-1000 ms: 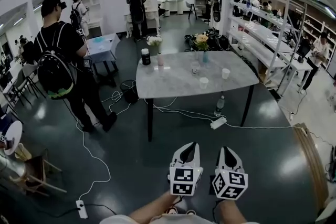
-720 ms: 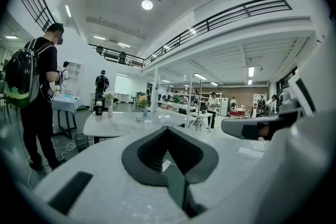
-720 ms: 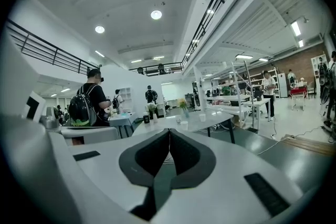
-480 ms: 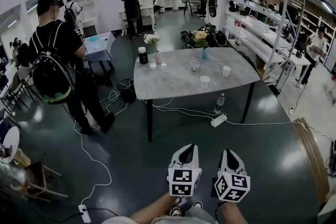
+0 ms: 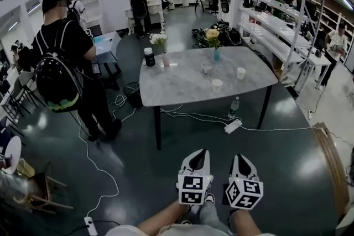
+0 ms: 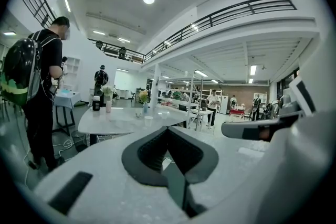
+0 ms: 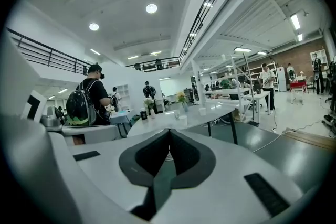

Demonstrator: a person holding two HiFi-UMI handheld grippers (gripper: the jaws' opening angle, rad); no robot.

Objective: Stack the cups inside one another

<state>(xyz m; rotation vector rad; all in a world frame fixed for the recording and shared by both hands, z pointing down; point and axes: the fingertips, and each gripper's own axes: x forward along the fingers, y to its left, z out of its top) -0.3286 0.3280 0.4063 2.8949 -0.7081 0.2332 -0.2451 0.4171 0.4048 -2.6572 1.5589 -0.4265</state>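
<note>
We hold both tongs low in front of us, over the dark floor and well short of the table (image 5: pixel 177 91). The left gripper (image 5: pixel 201 153) has its jaws pressed together with nothing between them. The right gripper (image 5: pixel 239 157) is the same: tips met, empty. Each carries a marker cube, the left cube (image 5: pixel 193 189) and the right cube (image 5: pixel 243 194). Their faces show black-and-white square patterns, not letters.

The cups stand on the right half of the grey stone-look table top:
- A white cup (image 5: pixel 217 85) stands nearest the front edge.
- A second white cup (image 5: pixel 240 73) stands to its right and further back.
- A clear cup (image 5: pixel 206 68) stands behind the first one.

All three are upright and apart from one another, none set inside another. Any print on them is too small for us to read.

Along the far side of the table we see three more things:
- a dark jar (image 5: pixel 148 57) with a white lid, its label unreadable at this size
- a pink vase (image 5: pixel 165 59) with white flowers
- a blue vase (image 5: pixel 216 55) with yellow flowers

Under the table a bottle (image 5: pixel 234 107) stands on the floor, near a white power strip (image 5: pixel 233 126) — cables trail away from it.

A person (image 5: pixel 66 41) wearing a black backpack (image 5: pixel 55 80) stands left of the table, back turned to us.
</note>
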